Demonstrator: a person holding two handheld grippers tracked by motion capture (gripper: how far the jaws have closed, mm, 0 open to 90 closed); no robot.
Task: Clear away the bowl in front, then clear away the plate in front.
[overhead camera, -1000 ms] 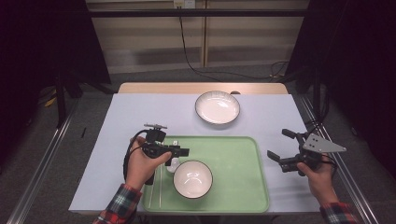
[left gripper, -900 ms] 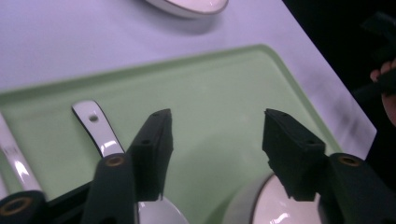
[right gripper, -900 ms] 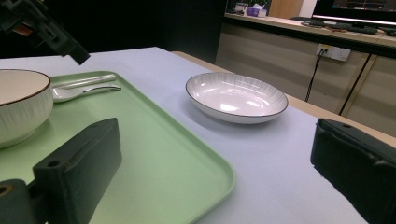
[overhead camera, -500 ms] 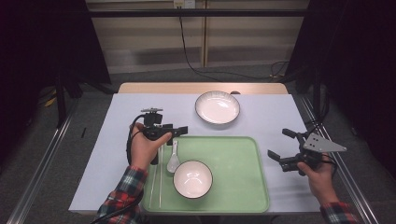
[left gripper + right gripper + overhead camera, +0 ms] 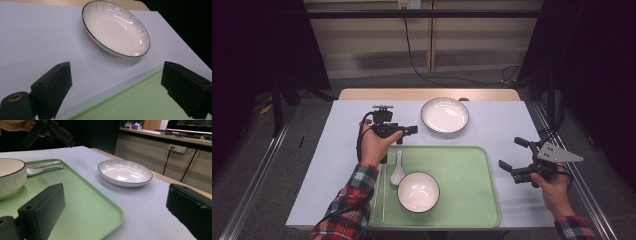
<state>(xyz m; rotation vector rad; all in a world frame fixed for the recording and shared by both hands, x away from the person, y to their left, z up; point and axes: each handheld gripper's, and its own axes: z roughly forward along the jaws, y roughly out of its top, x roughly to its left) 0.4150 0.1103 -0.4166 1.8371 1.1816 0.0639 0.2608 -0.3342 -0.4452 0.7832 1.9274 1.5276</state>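
- My left gripper [image 5: 411, 129] hovers over the tabletop [image 5: 337, 150], just beyond the far left corner of the green tray [image 5: 467, 190], aimed toward the white plate [image 5: 444, 114].
- Its fingers [image 5: 53, 85] have just been opening and now stand wide apart with nothing between them; in the left gripper view I see bare tabletop and the tray's edge in the gap.
- The white spoon [image 5: 397, 170] lies in the tray near its far left corner, bowl end toward me and handle pointing away, just behind my left hand [image 5: 373, 144] and apart from my fingers.
- The chopsticks [image 5: 383, 192] lie along the tray's left side, beside the spoon.
- The white bowl [image 5: 418, 192] with a dark rim stands upright in the tray, just right of the spoon and nearer to me.
- The plate sits on the tabletop beyond the tray, clear of it; in the left gripper view it lies ahead of my fingers, untouched.
- My right gripper [image 5: 515, 159] is off the tray's right edge, pointing left over the tabletop, held in my right hand [image 5: 554, 187].
- Its fingers [image 5: 42, 210] are spread wide and empty; in the right gripper view, the tray's corner and the plate show between them.
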